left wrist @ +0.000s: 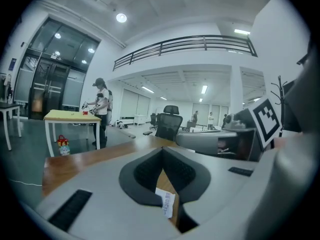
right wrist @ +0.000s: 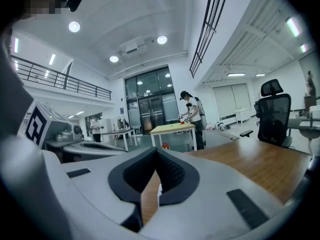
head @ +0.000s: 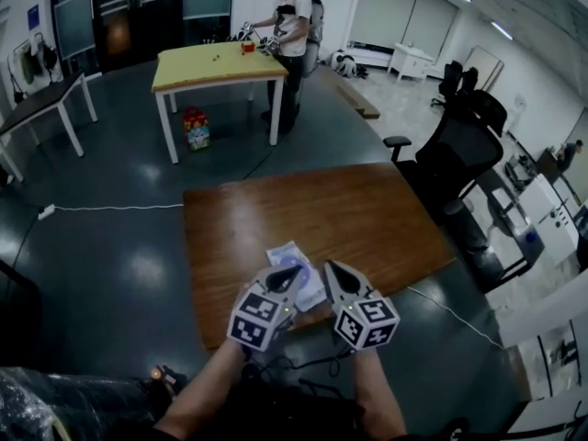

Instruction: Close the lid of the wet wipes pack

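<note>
Two hand-held grippers converge on a wet wipes pack [head: 290, 252] lying flat near the front edge of a brown wooden table [head: 377, 214], about midway along that edge, in an open office hall. The left gripper [head: 287, 277] comes in over the pack's near left side and the right gripper [head: 331, 274] just beside its near right side. Both point away from the person holding them, their marker cubes low over the table's front edge.

Each gripper's own view shows its jaws drawn together at the tips with nothing clamped between them. Only bare wood and a sliver of the pack's white label [left wrist: 167, 204] show through the gap behind the pads. Pressing a flap down calls for a blunt, closed tip rather than a pinch, which likely explains the closed claws, and working close to the front edge keeps the pack within easy reach.

The grippers cover much of the pack from above, so it cannot be made out whether the lid is up or already down, or whether either tip touches it.

Well behind, a second person [head: 294, 21] works at a yellow table [head: 216, 62], and an office chair [head: 464, 141] stands off the wooden table's far right corner.
</note>
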`<state>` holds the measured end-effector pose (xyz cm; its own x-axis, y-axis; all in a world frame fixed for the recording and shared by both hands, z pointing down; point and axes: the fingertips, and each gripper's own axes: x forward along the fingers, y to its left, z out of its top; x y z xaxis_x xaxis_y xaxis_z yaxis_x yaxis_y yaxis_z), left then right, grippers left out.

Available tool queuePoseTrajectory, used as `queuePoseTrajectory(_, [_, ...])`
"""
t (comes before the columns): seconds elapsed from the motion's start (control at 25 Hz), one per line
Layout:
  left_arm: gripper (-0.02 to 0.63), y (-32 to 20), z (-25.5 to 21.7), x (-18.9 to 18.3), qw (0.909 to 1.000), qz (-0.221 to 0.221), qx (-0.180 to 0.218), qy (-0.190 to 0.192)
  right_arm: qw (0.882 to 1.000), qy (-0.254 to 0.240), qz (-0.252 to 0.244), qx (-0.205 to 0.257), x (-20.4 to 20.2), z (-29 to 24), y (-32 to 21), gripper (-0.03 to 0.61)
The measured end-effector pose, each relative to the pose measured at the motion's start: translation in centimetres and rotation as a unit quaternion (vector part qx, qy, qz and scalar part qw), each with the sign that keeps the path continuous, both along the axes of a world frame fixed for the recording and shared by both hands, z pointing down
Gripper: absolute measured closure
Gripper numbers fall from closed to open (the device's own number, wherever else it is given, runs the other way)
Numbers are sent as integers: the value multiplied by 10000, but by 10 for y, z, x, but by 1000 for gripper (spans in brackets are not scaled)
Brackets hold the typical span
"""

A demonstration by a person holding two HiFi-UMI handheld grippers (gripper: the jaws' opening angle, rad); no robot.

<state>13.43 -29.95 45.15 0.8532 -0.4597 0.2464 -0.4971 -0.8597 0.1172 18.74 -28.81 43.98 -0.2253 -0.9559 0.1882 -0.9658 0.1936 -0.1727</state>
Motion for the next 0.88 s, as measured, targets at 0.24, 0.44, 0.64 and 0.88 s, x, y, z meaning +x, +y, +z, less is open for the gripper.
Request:
queuePoseTrajectory(0.24, [606,27,-18,17,9998,-140,98,129,9987,-29,-149,483,14,-37,31,568])
queuePoseTrajectory(0.44, [607,53,-36,23,9989,-269,286,259,9971,-72,-343,676,19,-48,55,568])
queuePoseTrajectory(0.64, [607,74,-56,26,9973,-394,472,395,9944,-158,-542,898,23,-56,71,569])
queuePoseTrajectory(0.88, [606,92,-66,27,9963,-470,616,379,9912,-177,-697,1114,22,-69,90,569])
